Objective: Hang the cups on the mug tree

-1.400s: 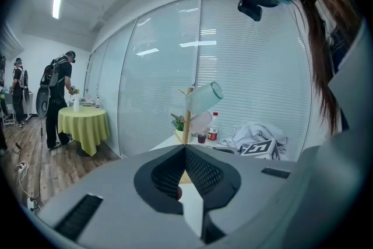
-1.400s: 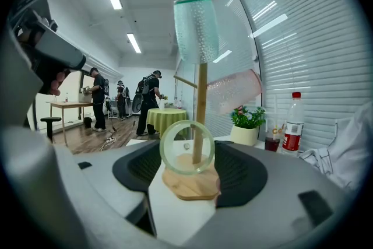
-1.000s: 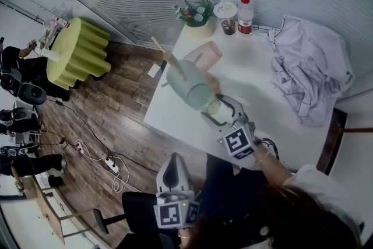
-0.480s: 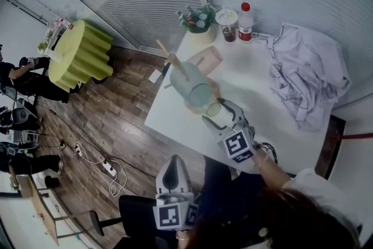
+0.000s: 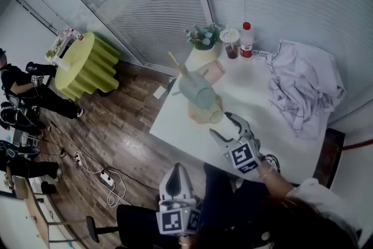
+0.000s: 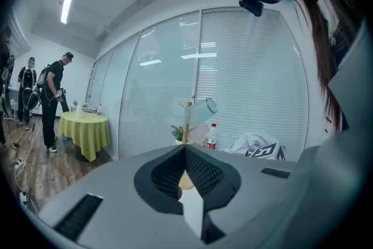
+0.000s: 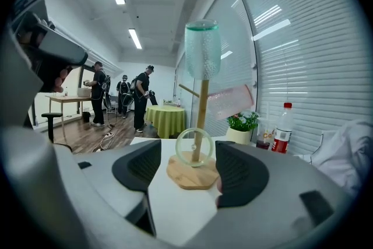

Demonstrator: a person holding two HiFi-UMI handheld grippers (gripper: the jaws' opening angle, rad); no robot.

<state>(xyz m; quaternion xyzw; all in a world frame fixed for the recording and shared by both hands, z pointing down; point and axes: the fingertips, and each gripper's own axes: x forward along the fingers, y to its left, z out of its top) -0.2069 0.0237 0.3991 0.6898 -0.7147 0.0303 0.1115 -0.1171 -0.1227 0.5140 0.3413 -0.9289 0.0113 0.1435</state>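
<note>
Wooden mug tree point(image 7: 201, 105) stands upright near the tabletop's point(image 5: 256, 108) edge, its pole vertical, with three cups on it. A green cup point(image 7: 203, 52) sits topmost, long axis steeply upward. A pink cup point(image 7: 230, 101) slants off a side peg. A clear cup point(image 7: 194, 147) sits low by the base, mouth facing the right gripper point(image 5: 224, 125). That gripper hovers just short of the tree, jaws wide apart and empty. The left gripper point(image 6: 185, 154), jaws pressed together on nothing, is off the tabletop. No loose cup shows, so the hanging looks finished.
</note>
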